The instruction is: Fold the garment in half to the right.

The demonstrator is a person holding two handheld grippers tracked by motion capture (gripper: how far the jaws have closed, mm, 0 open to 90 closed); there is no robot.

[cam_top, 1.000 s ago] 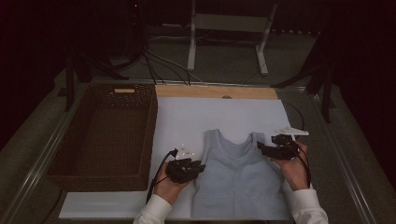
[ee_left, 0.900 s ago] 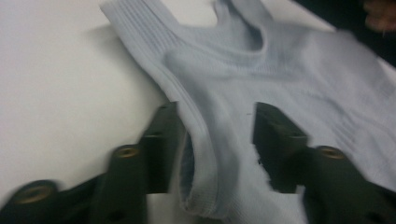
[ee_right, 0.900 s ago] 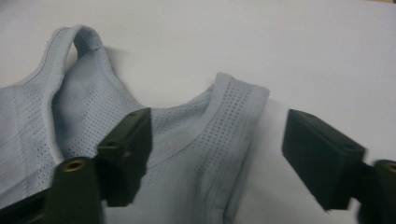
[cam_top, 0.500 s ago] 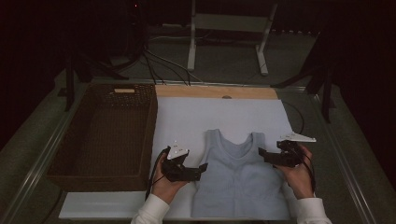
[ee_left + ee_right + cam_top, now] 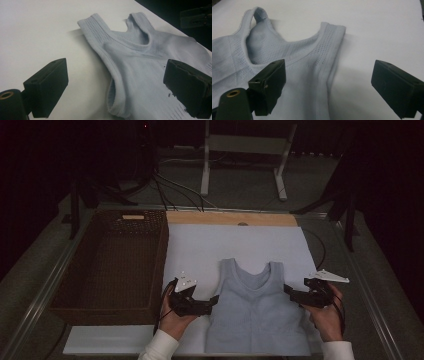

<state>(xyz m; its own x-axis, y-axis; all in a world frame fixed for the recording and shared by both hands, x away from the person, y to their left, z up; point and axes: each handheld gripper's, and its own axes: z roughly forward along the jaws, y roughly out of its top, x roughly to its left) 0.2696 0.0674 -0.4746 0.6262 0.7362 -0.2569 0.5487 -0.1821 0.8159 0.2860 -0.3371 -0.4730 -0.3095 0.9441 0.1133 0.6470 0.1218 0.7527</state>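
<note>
Pale blue knit tank top (image 5: 257,312) lies flat, lower centre of frame, on white worktop (image 5: 220,247); soft, light, floppy; pinch side seams below armholes; left claw (image 5: 214,301) & right claw (image 5: 288,291) both apart, flanking it.

the tank top (image 5: 257,312) runs off the bottom edge in the high view, so its hem can't be seen; in the left gripper view its far side is cut by the right edge and partly sits behind a jaw; the wicker basket (image 5: 107,307) interior is too dark to make out; background beyond the table is murky
</note>
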